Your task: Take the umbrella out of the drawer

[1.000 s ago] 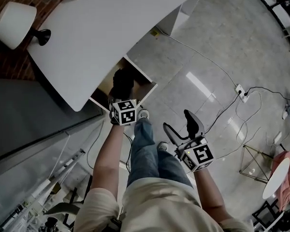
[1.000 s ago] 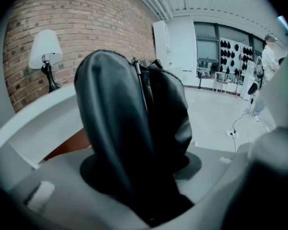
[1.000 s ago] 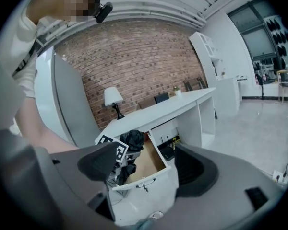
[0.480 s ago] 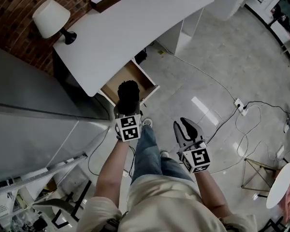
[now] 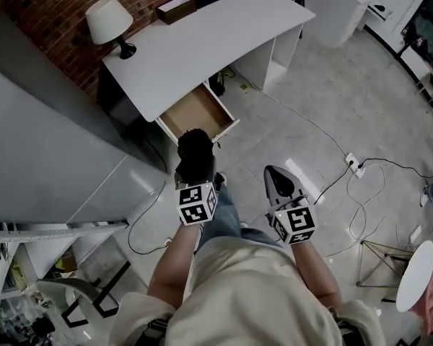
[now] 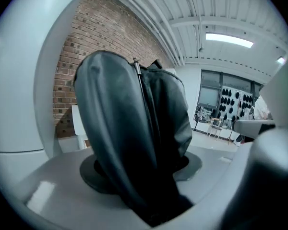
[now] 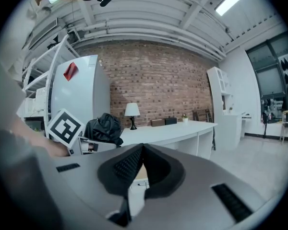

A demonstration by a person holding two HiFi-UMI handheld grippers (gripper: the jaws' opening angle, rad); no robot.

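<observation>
- one black folded umbrella (image 5: 195,148), clear of the drawer (image 5: 197,112), up over the floor just in front of it.
- left gripper (image 5: 196,180) pinches it between both jaws.
- right gripper (image 5: 278,181) alongside; jaws have just been closing, now pressed together on nothing.
- drawer stands pulled out beneath white desk (image 5: 202,42); lamp (image 5: 110,19) on top.

hidden | umbrella (image 6: 134,143) — lower end; sunk between jaws of left gripper (image 5: 195,168)
</observation>
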